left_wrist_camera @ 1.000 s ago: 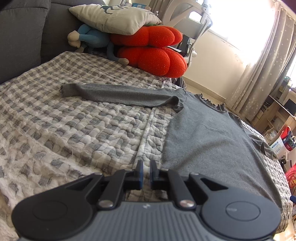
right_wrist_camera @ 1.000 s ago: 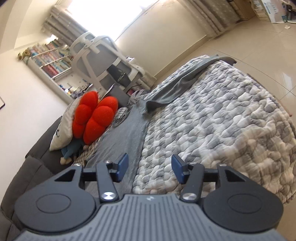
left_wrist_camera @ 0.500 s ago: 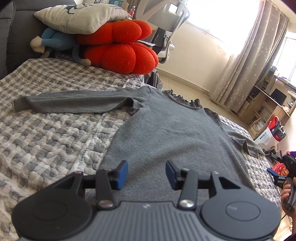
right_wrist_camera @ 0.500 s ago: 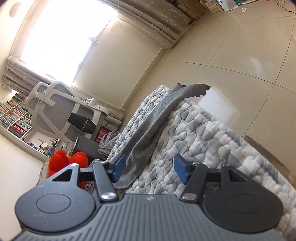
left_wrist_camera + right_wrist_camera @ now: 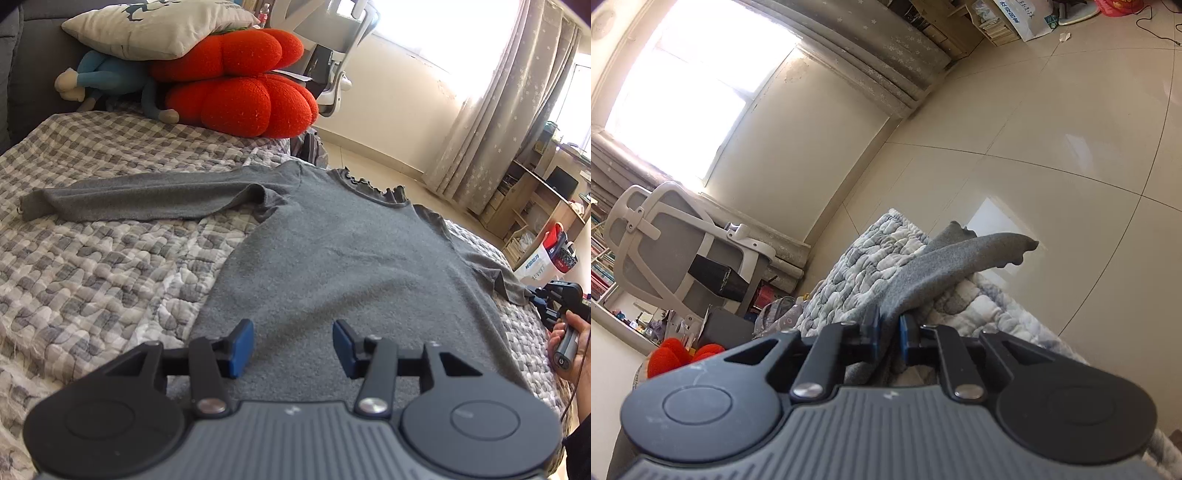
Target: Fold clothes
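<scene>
A puffy grey-and-white checked quilted bed cover [image 5: 92,258] carries the soft grey long-sleeved knit top [image 5: 332,258], spread flat mid-frame. A second ago the left hand-held gripper [image 5: 293,343] was nearly closed; now it gapes empty over the hem. The right hand-held gripper [image 5: 888,332] has just closed, pinching the top's sleeve [image 5: 960,258], lower centre.

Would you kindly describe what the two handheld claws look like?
Both match: the left claw and right claw have black linkage arms with silver pivot screws, blue pads, round black discs either side and a ribbed grey body. A thin dark cable hangs by the person's hand.
</scene>
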Available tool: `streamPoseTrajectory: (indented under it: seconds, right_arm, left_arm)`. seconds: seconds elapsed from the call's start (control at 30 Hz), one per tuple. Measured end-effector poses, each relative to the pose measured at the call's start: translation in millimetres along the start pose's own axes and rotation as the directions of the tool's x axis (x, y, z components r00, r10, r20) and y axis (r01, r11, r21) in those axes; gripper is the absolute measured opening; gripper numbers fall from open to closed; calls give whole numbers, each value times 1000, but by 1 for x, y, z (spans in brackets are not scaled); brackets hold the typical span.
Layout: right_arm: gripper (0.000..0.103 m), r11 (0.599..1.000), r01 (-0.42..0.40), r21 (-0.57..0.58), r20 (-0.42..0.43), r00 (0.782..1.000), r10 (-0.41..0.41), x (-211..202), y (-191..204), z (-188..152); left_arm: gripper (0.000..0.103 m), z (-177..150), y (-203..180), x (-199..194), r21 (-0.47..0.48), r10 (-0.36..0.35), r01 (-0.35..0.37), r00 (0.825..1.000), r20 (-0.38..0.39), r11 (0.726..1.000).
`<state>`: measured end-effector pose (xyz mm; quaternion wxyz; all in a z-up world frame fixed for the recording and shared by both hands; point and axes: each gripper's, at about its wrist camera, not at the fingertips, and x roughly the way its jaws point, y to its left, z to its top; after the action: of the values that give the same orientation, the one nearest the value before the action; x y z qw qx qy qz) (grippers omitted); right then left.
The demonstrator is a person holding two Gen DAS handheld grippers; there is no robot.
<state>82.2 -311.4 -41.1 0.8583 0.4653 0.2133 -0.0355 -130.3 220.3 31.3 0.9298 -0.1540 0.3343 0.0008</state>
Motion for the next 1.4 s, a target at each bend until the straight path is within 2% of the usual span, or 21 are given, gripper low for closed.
streamPoseTrajectory:
  seconds: [0.07, 0.13, 0.23, 0.3, 0.37, 0.43, 0.53, 0.63, 0.67, 0.73, 0.77, 0.8, 0.83, 0.87, 1.0, 1.1, 1.13, 1.2, 1.27, 1.33, 1.4]
  right_arm:
    - [12, 998, 1, -55, 41, 999, 1, -6, 9, 0]
    - [12, 981, -15, -191, 71, 997, 29, -10, 37, 3]
    - [12, 916, -149, -372, 43, 983, 178, -27, 87, -5]
    - [12, 841, -243, -483, -7, 962, 274, -44, 127, -23]
    - [12, 717, -353, -602, -99, 923, 371, -63, 172, -58]
    - [10, 561, -448, -696, -222, 878, 425, -79, 210, -103]
    - [11, 311, -509, -803, -423, 854, 304, -84, 244, -194]
    - [16, 140, -516, -845, -501, 856, 129, -81, 236, -269]
    - [16, 103, -532, -841, -525, 847, 89, -79, 228, -286]
    - [20, 106, -583, -806, -577, 813, 79, -80, 215, -292]
    - [27, 143, -590, -795, -585, 807, 79, -79, 211, -288]
    - [45, 179, -595, -783, -592, 802, 80, -79, 207, -283]
    - [53, 211, -591, -779, -587, 805, 88, -78, 204, -276]
    - [53, 257, -582, -772, -578, 810, 100, -78, 205, -269]
    - [53, 351, -529, -773, -525, 843, 116, -72, 206, -240]
    - [53, 384, -549, -743, -545, 828, 131, -56, 211, -228]
    - [53, 382, -571, -727, -573, 810, 121, -48, 214, -228]
    - [53, 325, -645, -692, -657, 749, 88, -30, 224, -241]
    - [53, 277, -659, -699, -675, 736, 47, -15, 236, -258]
    - [53, 257, -649, -716, -668, 744, 16, -3, 244, -272]
    - [53, 245, -687, -684, -710, 704, -12, 9, 249, -285]
  left_arm:
    - [49, 0, 0, -1, 2, 1, -1, 1000, 2, 1000]
    - [49, 1, 0, -1, 4, 2, -2, 1000, 4, 1000]
    - [50, 1, 3, -3, -1, 9, -9, 1000, 17, 1000]
    - [51, 0, 8, -3, -23, 12, -11, 1000, 21, 1000]
    - [51, 0, 13, -2, -50, 11, -10, 1000, 19, 999]
    - [51, -1, 16, -4, -65, 8, -7, 1000, 20, 998]
    - [51, -1, 23, -13, -75, 18, -14, 999, 43, 997]
    - [52, -2, 33, -20, -91, 18, -14, 999, 50, 996]
    - [52, -4, 36, -22, -89, 18, -14, 999, 47, 996]
    - [53, -7, 40, -24, -76, 16, -13, 999, 39, 997]
    - [53, -8, 41, -25, -69, 14, -12, 999, 39, 998]
    - [54, -9, 43, -26, -62, 13, -10, 999, 39, 998]
    - [54, -9, 44, -26, -58, 10, -7, 999, 39, 998]
    - [54, -9, 44, -26, -59, 4, -2, 999, 42, 998]
    - [55, -6, 39, -21, -55, -16, 18, 999, 50, 998]
    - [56, -5, 29, -15, -51, -33, 35, 998, 46, 998]
    - [56, -6, 25, -12, -51, -37, 39, 998, 42, 998]
    - [56, -8, 18, -9, -41, -46, 47, 998, 30, 998]
    - [57, -10, 11, -7, -27, -51, 52, 998, 22, 998]
    - [58, -10, 10, -8, -22, -45, 45, 999, 23, 999]
    - [58, -9, 14, -9, -30, -39, 40, 999, 21, 999]
